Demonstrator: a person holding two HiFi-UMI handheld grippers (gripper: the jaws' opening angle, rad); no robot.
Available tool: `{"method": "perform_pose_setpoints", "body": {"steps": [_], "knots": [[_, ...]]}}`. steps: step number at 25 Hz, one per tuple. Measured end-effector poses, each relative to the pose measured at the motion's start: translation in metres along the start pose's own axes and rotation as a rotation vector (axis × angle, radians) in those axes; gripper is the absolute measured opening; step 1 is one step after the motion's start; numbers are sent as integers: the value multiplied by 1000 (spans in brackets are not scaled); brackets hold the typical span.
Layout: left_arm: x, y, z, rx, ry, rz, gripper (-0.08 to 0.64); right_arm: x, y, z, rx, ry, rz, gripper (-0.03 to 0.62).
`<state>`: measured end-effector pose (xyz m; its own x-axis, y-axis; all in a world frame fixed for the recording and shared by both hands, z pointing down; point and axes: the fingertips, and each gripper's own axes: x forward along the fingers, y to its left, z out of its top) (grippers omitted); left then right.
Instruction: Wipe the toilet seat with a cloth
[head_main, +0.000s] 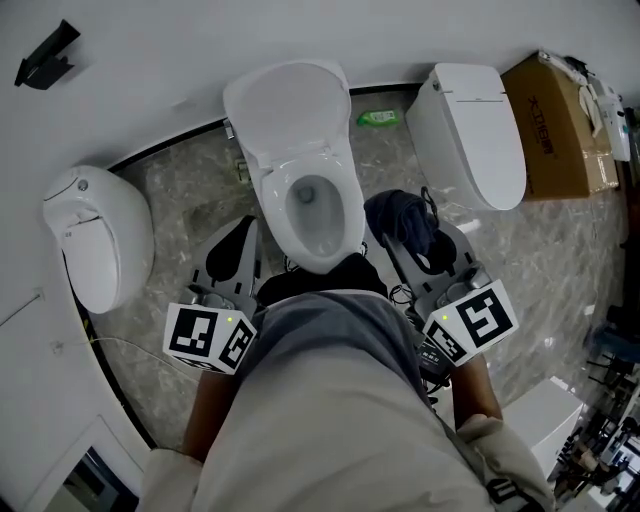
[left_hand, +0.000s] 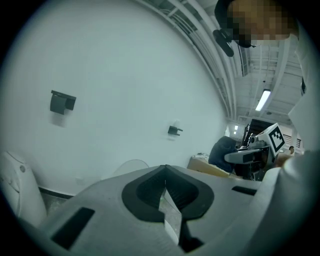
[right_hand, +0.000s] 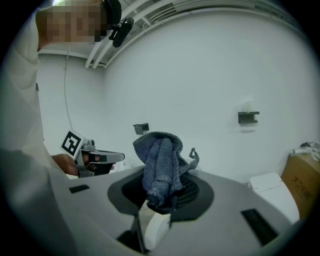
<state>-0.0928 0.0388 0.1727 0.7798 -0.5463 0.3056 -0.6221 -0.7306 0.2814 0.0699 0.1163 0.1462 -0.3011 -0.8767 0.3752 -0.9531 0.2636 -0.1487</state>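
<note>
Closed toilet (head_main: 470, 135), cardboard box (head_main: 560, 125) beyond cloth (head_main: 400, 222)

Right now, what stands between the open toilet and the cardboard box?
A second white toilet with its lid closed stands between the open toilet and the cardboard box. The head view shows this.

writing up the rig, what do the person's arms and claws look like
The left claw and right claw are pale grey with black ribbed pads. Each carries a white cube with black square markings. Black cables hang by the right one. The sleeves are beige.
</note>
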Motion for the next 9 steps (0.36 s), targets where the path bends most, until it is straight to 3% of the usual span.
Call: {"method": "perform_pose_setpoints", "body": {"steps": [9], "knots": [[-14, 0, -4, 16, 4, -3, 9, -6, 7, 3, -8, -18, 1, 103]]}}
